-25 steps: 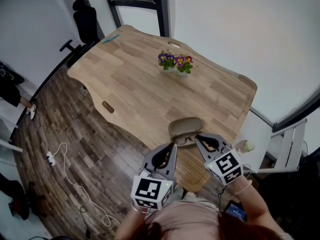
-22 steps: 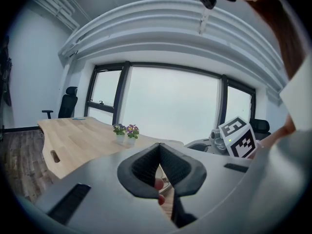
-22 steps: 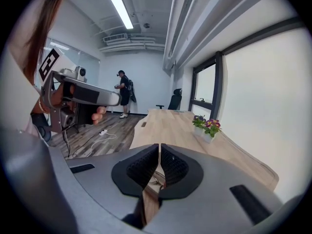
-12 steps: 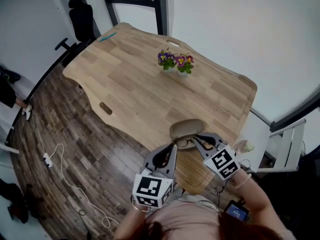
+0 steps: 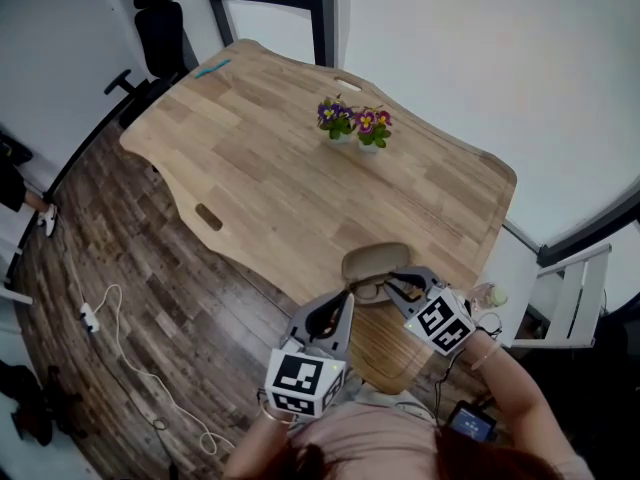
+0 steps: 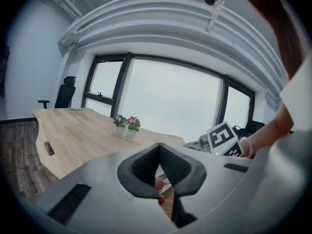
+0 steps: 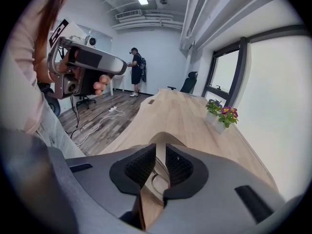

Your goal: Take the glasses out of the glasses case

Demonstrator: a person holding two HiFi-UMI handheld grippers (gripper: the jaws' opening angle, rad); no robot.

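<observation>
A brown glasses case (image 5: 376, 260) lies open near the front edge of the wooden table (image 5: 270, 168), with dark-rimmed glasses (image 5: 367, 288) inside. My right gripper (image 5: 392, 286) reaches in from the right, its tips just beside the glasses. In the right gripper view its jaws (image 7: 161, 147) stand a narrow gap apart, so it is open; the case (image 7: 163, 139) and one lens (image 7: 158, 181) show through that gap, farther off. My left gripper (image 5: 346, 295) hovers at the case's left front. Its pads (image 6: 159, 145) meet at the tip, shut on nothing.
Two small pots of flowers (image 5: 352, 124) stand mid-table. A clear bottle (image 5: 489, 293) sits off to the right of the table. A black office chair (image 5: 165, 28) and a white floor cable (image 5: 100, 313) are at the left. A person (image 7: 136, 72) stands far back in the room.
My right gripper has slid left, closer to the glasses in the case. The left gripper has stayed about where it was.
</observation>
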